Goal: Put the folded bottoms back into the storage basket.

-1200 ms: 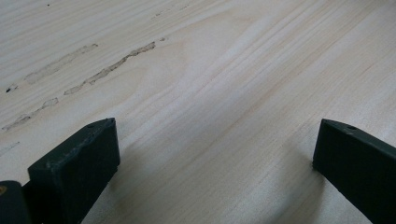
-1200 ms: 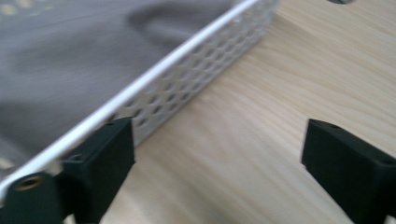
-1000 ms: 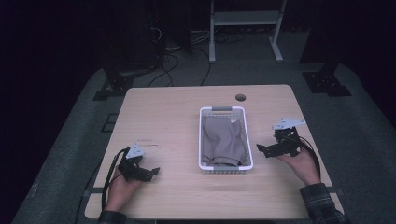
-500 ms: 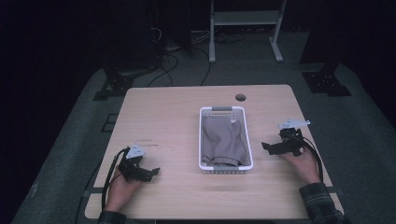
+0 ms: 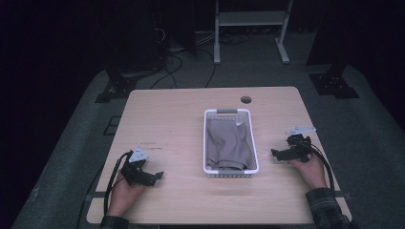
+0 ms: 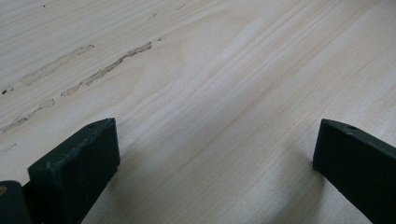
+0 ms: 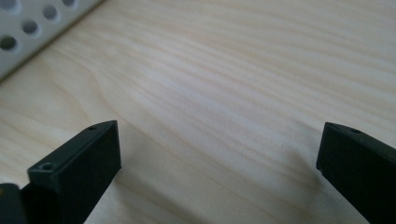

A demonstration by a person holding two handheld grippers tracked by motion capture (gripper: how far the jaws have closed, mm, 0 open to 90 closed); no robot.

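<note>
A white basket is seen standing on the middle of the wooden table, its long sides running from near to far; a grey cloth is laid inside it, folded and covering most of the floor of the basket; a round hole is cut in the table top just beyond the basket's far end.

The left gripper is held low over the table at the near left, well apart from the basket; in the left gripper view its jaws are set wide, with bare wood and some worn streaks between and beyond them; nothing is held.

The right gripper is held at the right of the basket, near its near right corner but not touching it; its jaws are likewise spread wide over bare wood and grip nothing; the basket's perforated white wall is seen at the upper left of the right gripper view.
</note>
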